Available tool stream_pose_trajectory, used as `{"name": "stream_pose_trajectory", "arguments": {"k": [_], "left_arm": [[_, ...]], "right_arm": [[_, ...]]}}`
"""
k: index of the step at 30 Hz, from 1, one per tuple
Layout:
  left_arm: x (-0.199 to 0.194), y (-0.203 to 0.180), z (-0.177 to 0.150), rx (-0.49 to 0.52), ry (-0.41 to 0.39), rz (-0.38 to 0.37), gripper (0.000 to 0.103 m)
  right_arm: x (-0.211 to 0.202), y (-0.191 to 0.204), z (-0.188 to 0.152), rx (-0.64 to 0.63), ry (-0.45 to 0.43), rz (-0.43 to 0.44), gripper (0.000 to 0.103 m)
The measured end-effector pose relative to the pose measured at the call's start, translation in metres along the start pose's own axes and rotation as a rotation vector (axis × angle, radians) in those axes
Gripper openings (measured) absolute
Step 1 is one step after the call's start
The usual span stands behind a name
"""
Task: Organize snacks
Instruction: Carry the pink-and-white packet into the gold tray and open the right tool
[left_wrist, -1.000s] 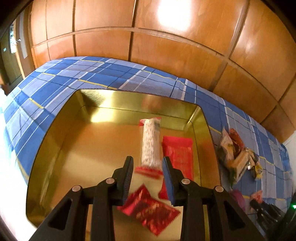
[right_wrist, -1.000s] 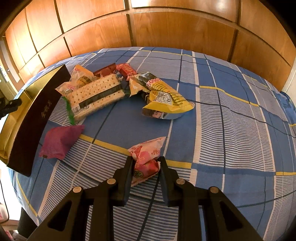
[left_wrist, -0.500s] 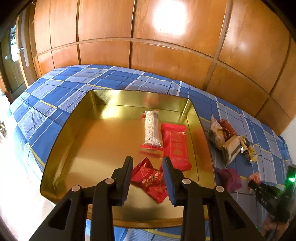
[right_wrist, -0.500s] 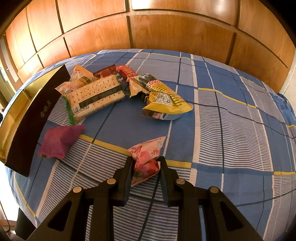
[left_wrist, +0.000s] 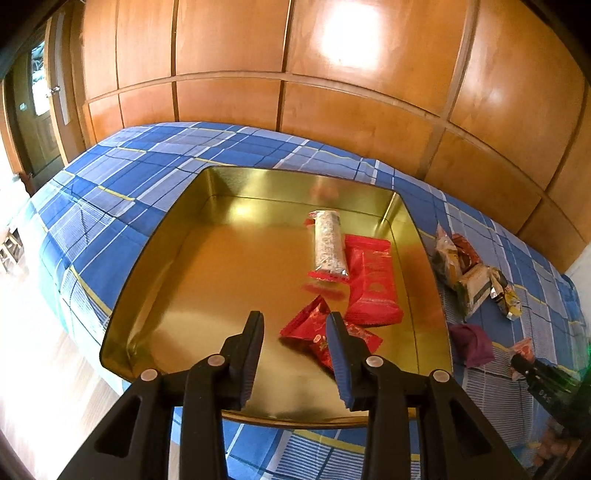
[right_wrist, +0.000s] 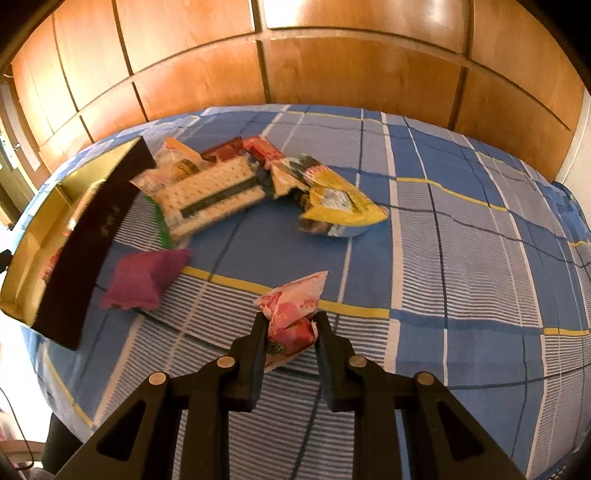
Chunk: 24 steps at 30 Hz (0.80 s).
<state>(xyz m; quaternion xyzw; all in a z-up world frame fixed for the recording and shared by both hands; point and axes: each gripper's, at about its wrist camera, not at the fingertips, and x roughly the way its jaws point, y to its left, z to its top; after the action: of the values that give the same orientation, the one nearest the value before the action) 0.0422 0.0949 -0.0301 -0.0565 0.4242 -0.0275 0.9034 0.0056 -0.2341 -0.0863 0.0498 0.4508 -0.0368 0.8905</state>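
1. R gripper (right_wrist: 290, 322): jaws are clamped on pink snack packet (right_wrist: 291, 314), just above blue checked bedspread (right_wrist: 461, 258).
2. L gripper (left_wrist: 294, 325): jaws are held slightly apart, nothing gripped, over gold tray (left_wrist: 207, 280).
3. Three red snacks (left_wrist: 371, 284) are seen in tray at 2 o'clock.
4. Snack pile (right_wrist: 221, 188) is seen at 11 o'clock of R gripper; purple packet (right_wrist: 144, 282) at 9.

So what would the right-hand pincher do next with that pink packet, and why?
Probably lift it and carry it toward the gold tin tray. The right gripper is shut on the pink-and-white snack packet, which is low over the blue checked cloth, while three red-wrapped snacks already lie in the tray.
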Motion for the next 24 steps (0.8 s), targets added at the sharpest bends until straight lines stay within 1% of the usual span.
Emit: {"name": "stream_pose_trajectory", "arguments": {"k": [3, 7, 10, 13, 16, 20, 24], "left_arm": [[0.0, 0.002, 0.0, -0.005, 0.0, 0.0, 0.036], [0.0, 0.003, -0.001, -0.011, 0.002, -0.002, 0.036], [0.001, 0.005, -0.002, -0.01, 0.005, -0.001, 0.036], [0.002, 0.008, -0.002, -0.017, 0.009, 0.002, 0.036], [0.001, 0.014, -0.003, -0.036, 0.005, 0.011, 0.036], [0.0, 0.023, -0.002, -0.056, -0.001, 0.026, 0.036], [0.0, 0.031, -0.002, -0.072, 0.0, 0.038, 0.036]], "right_arm": [[-0.008, 0.009, 0.005, -0.022, -0.024, 0.01, 0.024], [-0.018, 0.026, 0.012, -0.054, -0.051, 0.063, 0.024], [-0.024, 0.044, 0.017, -0.091, -0.065, 0.119, 0.024], [-0.031, 0.065, 0.022, -0.14, -0.079, 0.172, 0.024], [-0.036, 0.091, 0.028, -0.179, -0.082, 0.25, 0.024], [-0.036, 0.124, 0.037, -0.231, -0.071, 0.334, 0.024], [-0.033, 0.159, 0.04, -0.299, -0.055, 0.382, 0.024]]}}
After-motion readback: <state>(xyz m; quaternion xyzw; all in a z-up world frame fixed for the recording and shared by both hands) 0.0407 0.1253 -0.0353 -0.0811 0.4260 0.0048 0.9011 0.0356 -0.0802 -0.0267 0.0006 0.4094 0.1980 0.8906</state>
